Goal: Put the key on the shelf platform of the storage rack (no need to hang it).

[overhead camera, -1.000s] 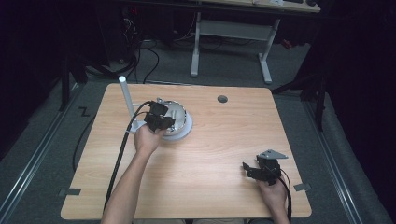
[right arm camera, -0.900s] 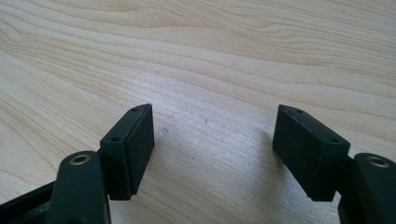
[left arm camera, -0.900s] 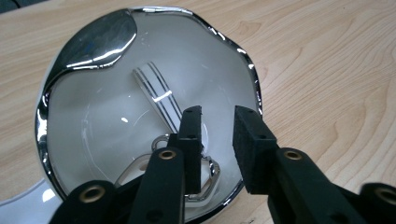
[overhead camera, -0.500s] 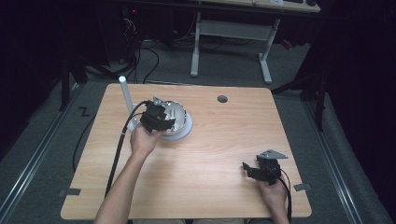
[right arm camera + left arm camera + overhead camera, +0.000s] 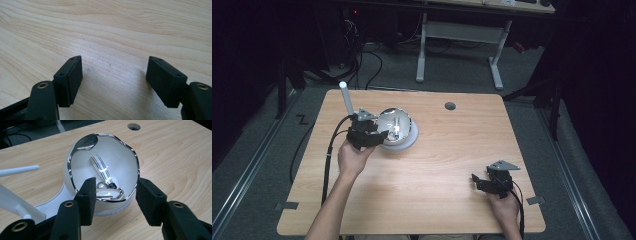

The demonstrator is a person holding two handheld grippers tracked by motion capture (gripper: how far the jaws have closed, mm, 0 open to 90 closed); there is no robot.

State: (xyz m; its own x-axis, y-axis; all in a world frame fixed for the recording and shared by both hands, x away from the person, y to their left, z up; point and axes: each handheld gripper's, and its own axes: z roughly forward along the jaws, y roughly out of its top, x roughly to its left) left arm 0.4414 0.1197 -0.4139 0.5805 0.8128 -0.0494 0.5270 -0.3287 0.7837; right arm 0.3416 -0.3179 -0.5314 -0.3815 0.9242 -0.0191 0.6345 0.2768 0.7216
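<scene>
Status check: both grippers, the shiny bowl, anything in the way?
Left gripper just opened, nothing gripped. Right gripper open over bare table. Shiny bowl tilted on white base, white post beside.

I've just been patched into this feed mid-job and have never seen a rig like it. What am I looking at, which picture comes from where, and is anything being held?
There is no robot arm here. A person at a wooden table holds a hand-held two-jaw claw in each hand.

The high view looks down from above the person's side. The left claw sits at the edge of a shiny bowl that rests on a white round base, with a white rod standing just behind. The right claw rests near the table's front right.

The left gripper view looks along that claw's black jaws: they have just been opening and stand apart in front of the bowl, pressing on nothing. Inside lies a striped strip and a small piece I cannot identify.

The right gripper view shows its jaws apart over bare wood. Nothing is held.
</scene>
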